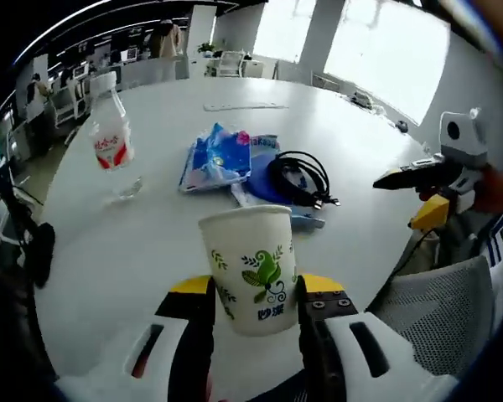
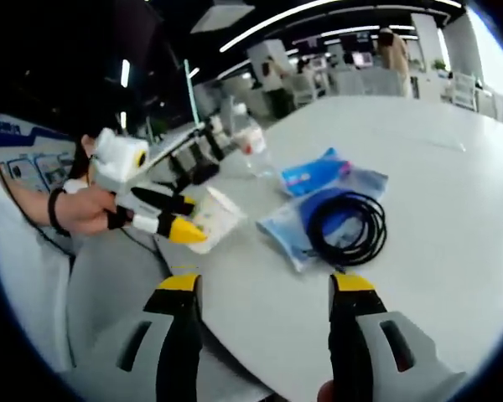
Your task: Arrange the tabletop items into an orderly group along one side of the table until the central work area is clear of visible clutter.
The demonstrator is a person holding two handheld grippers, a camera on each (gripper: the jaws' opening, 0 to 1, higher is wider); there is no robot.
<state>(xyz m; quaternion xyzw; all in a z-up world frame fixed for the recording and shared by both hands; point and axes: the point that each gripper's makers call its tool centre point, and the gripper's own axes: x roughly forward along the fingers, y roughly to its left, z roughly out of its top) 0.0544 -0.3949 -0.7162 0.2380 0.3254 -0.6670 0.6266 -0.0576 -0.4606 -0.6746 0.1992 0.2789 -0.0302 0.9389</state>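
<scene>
The left gripper (image 1: 256, 297) has its two yellow-tipped jaws closed against the sides of a white paper cup (image 1: 251, 268), which stands upright with its mouth facing up and its long axis vertical, near the edge of the round white table (image 1: 151, 243). The green leaf print on the cup faces the camera. In the right gripper view the same cup (image 2: 214, 219) sits at the table's rim, held by the left gripper (image 2: 180, 219), with a person's hand (image 2: 84, 209) behind it.

Further in on the table, a clear plastic water bottle (image 1: 109, 134) with a red label stands upright, well apart from the cup. Near the middle lies a blue and white packet (image 1: 218, 157), flat, its long axis running away from the cup toward the far side. Just beside it is a second flat blue packet (image 1: 264, 180), and a coiled black cable (image 1: 300, 177) rests on top of that one, its plug ends trailing toward the table edge. In the right gripper view the cable (image 2: 348, 226) forms a loose ring on the packet (image 2: 298, 230).

The right gripper (image 2: 264, 289) hovers with its jaws spread wide and nothing between them, pointing at the cable. Seen from the left gripper view, the right gripper (image 1: 427, 193) hangs above the table's edge beside a grey mesh chair (image 1: 440, 306).
</scene>
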